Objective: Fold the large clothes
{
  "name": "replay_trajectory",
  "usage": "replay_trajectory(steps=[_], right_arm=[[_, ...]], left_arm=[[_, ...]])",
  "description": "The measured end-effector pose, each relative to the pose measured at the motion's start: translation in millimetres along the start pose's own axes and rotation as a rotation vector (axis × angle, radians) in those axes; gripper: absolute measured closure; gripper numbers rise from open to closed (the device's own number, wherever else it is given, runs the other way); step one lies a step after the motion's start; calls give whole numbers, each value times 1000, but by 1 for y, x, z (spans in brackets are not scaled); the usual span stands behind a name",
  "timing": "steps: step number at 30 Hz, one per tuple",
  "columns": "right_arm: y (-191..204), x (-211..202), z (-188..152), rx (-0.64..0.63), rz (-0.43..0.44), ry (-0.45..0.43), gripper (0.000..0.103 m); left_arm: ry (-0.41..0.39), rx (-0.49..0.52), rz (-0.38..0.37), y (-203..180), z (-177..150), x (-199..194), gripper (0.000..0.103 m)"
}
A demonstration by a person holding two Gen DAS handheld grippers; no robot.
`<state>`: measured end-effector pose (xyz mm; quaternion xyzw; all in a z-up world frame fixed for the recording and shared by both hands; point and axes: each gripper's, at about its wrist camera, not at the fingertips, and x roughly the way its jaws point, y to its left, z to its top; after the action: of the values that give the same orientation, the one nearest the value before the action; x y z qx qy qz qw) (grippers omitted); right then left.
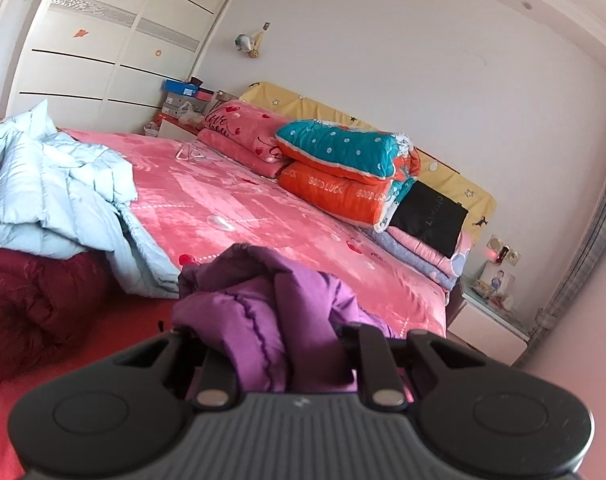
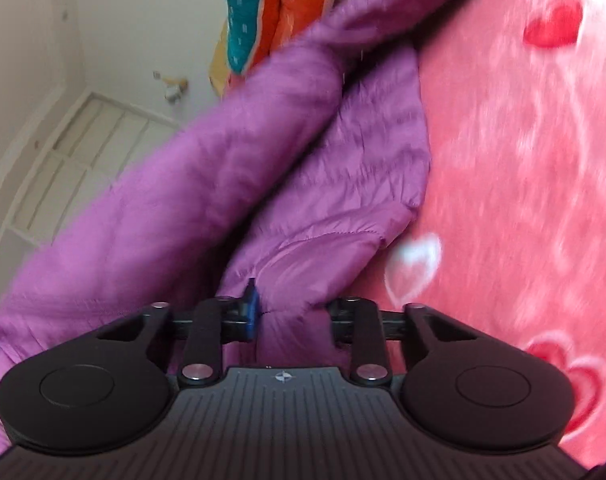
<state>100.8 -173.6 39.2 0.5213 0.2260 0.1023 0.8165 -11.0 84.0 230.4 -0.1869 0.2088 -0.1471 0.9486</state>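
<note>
Gripping purple jacket (image 1: 263, 300) at two points over the bed (image 1: 231, 208), both tools engaged.

Left tool (image 1: 277, 344) pinching a bunched fold of the jacket, lifting it clear of the pink bedspread. Right tool (image 2: 289, 316) narrowed around a quilted edge, fabric sitting between the fingers; firmness of contact not being confirmable through blur. Advising: confirming the right-side bite, keeping both holds level, drawing the cloth taut before laying flat, steering clear of the pale blue jacket (image 1: 51, 188).
</note>
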Motion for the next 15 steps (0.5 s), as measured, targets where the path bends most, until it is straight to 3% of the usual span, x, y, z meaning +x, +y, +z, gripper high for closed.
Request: replay_trajectory(steps=[8, 15], right_arm=[[-1, -82, 51, 82, 5, -259, 81], [-3, -165, 80, 84, 5, -458, 82]], left_arm=[[7, -38, -53, -9, -3, -32, 86], [114, -7, -35, -1, -43, -66, 86]])
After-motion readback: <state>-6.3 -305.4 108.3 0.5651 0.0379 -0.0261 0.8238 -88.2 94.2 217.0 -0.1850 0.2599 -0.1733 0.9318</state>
